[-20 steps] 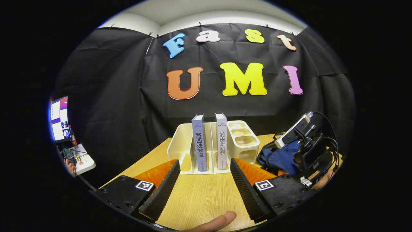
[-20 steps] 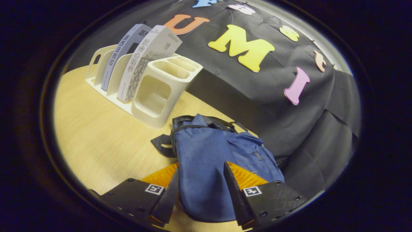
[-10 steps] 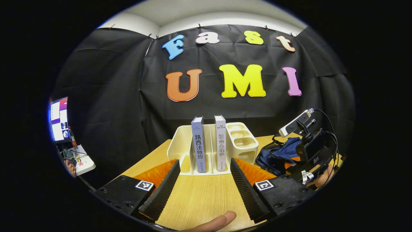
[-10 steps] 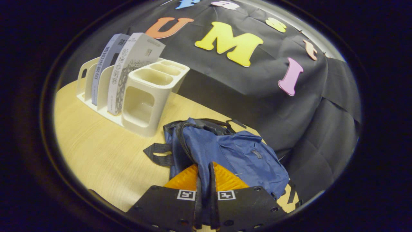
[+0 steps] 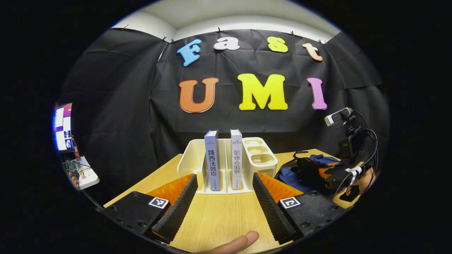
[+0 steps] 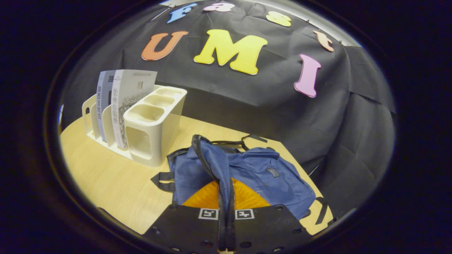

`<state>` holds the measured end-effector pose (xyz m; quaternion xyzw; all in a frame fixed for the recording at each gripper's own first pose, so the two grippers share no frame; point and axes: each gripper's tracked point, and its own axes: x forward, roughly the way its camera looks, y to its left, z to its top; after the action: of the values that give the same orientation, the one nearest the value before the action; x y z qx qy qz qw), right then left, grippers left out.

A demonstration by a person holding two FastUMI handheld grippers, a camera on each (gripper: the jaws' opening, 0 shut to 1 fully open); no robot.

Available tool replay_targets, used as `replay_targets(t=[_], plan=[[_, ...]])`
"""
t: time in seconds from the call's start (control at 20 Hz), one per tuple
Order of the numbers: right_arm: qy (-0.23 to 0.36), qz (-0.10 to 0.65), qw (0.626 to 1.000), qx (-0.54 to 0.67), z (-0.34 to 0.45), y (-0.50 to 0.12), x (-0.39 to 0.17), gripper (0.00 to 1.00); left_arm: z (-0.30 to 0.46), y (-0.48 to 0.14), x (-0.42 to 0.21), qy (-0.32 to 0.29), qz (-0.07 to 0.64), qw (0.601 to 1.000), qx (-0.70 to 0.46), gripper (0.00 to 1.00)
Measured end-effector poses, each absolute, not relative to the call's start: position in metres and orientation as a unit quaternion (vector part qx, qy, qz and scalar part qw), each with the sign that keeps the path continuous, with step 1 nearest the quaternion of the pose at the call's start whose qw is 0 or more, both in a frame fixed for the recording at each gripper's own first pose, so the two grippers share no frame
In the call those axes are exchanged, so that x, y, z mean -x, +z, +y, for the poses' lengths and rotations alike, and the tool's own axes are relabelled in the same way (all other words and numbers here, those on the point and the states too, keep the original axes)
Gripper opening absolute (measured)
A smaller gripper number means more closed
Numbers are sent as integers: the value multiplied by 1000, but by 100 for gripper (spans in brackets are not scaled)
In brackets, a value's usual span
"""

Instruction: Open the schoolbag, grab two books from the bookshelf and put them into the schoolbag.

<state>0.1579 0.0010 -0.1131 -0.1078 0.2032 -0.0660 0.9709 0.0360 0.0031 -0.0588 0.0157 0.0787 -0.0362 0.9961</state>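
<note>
The schoolbag (image 6: pixel 257 176) is denim blue with black straps and a black zipper edge, lying on a pale wood-grain table (image 6: pixel 106 176). Just left of it the bookshelf (image 6: pixel 155 120) is cream, holding a lavender-grey book (image 5: pixel 212 162) and a white one (image 5: pixel 236 160) with dark spine lettering.

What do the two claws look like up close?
Each claw, left and right, has two long ridged fingers on black blocks, and each block wears a small black-and-white square marker. Seen farther off, the right claw carries a small camera on top with looping black cables.
</note>
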Motion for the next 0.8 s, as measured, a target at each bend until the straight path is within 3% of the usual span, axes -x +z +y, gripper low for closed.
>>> replay_targets(t=[0.8], plan=[[-75,147,983,76,-98,-6,-166,2,-14,-92,-59,-43,103,994,-4,99]])
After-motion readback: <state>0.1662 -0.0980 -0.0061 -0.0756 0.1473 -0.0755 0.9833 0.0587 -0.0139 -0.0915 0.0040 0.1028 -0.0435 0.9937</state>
